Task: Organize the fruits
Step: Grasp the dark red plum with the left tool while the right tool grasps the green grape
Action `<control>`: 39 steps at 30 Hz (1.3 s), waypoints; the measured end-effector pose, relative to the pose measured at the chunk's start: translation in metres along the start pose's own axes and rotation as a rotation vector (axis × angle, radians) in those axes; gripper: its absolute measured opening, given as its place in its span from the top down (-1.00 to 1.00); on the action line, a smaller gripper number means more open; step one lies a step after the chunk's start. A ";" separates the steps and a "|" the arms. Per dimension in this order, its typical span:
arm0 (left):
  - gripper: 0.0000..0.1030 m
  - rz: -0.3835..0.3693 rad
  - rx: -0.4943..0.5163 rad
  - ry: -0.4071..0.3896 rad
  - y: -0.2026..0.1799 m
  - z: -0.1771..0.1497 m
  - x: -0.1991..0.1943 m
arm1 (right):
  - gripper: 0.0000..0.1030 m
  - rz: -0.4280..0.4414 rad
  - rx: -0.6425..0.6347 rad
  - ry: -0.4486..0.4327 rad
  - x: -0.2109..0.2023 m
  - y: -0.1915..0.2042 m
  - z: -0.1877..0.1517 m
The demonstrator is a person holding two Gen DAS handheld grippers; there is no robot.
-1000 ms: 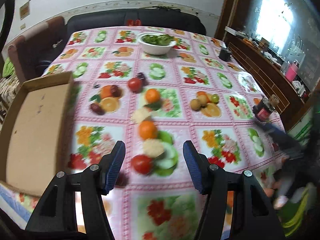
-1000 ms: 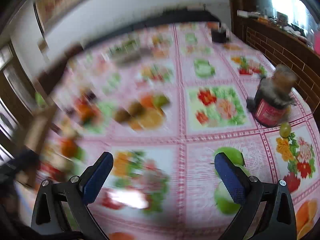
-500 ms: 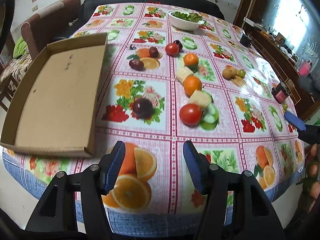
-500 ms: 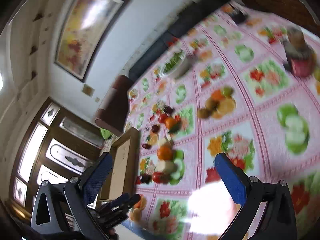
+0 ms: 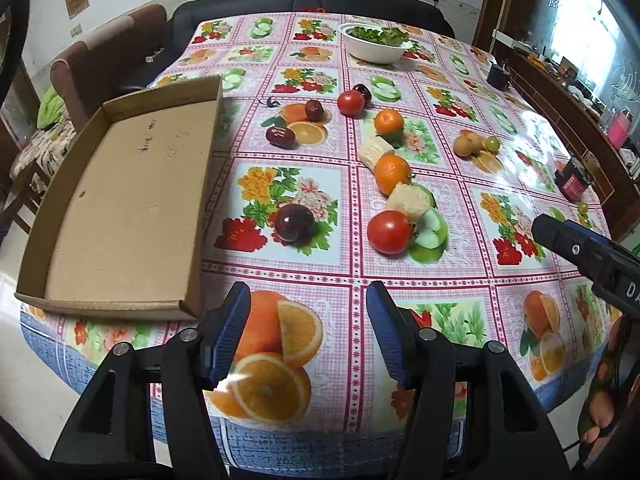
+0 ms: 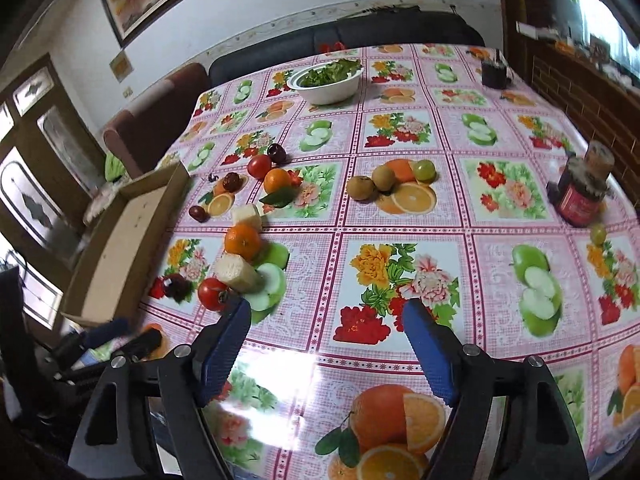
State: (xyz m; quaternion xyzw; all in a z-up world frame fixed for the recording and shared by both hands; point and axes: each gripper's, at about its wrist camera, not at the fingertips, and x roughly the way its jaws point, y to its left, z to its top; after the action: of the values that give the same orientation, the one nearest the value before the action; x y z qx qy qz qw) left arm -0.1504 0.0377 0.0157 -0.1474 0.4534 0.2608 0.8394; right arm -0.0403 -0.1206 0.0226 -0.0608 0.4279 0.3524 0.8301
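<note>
**A:** Currently no fruit is in either claw. Left claw (image 5: 307, 312) hangs over the near edge of the surface (image 5: 400, 280), jaws apart, nothing between them. Right claw (image 6: 326, 330) has its jaws closing with only printed cloth under the gap, so empty too.

**B:** Where does the fruit lie?

**A:** Loose in a ragged line up the middle. Nearest is a tomato (image 5: 389, 232) touching a pale cut chunk (image 5: 409, 202), then an orange (image 5: 392, 174), a second chunk, a second orange (image 5: 388, 121). A dark plum (image 5: 294, 222) sits alone, nearer the cardboard tray (image 5: 120, 208), which is bare. Two brown fruits and a green grape (image 6: 424, 170) lie off to the right.

**B:** Step in hand, as you judge it?

**A:** Probably the first pick, tray as destination. I'd take the plum with the left claw: it stands free and closest to the tray. Come down with the jaws straddling it, close gently; round and glossy, it could roll or squirt out. The tomato is crowded by the chunk, so approach from its open side.

**B:** Surroundings?

**A:** Fruit-print cloth, which camouflages real fruit. White bowl of greens (image 5: 374, 44) at the far end, a dark jar (image 6: 580, 196) at the right, a sofa and chair beyond, a framed picture on the wall.
</note>
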 end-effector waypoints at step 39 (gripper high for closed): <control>-0.15 0.021 -0.013 0.078 0.005 0.021 0.032 | -0.46 -0.198 -0.102 0.042 0.034 -0.015 0.018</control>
State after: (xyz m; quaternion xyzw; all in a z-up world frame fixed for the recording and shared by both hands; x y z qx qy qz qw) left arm -0.1241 0.0615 -0.0001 -0.1582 0.4856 0.2665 0.8174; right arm -0.0057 -0.1068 0.0050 -0.1522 0.4188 0.2887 0.8474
